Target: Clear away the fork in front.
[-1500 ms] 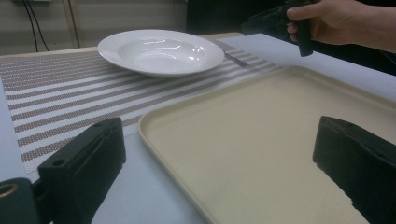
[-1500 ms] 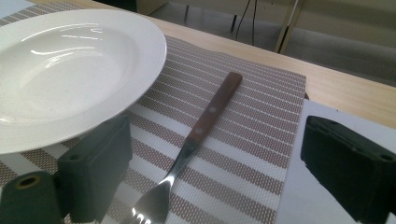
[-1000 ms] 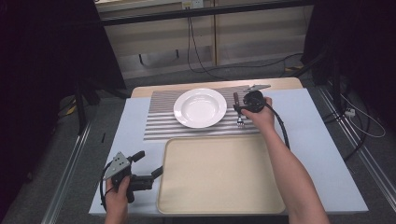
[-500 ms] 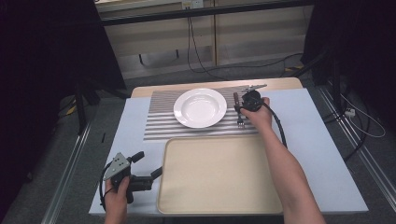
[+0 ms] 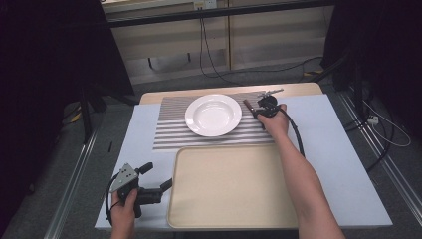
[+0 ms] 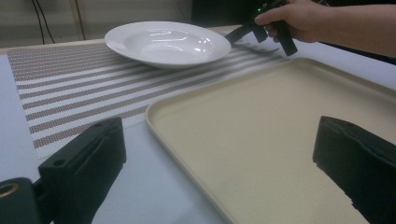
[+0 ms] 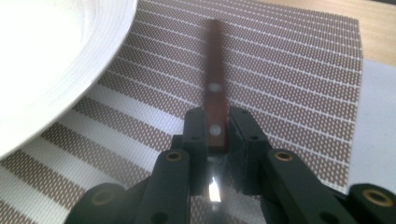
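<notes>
Knife clamped in right tool beside plate; left tool apart by tray.

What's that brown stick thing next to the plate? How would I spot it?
Start at the striped placemat with the round white plate. Just right of the plate lies a utensil with a slim brown riveted handle, clamped between the right gripper's black jaws. It is the mat's one dark, narrow thing.

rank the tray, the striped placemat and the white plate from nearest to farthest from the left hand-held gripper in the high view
1. Tray: just right of the left hand-held gripper, whose open jaws sit at the tray's left edge.
2. Striped placemat: farther up the table, beyond the tray's far edge.
3. White plate: farthest, resting on the placemat's far part, beside the right hand-held gripper.
</notes>
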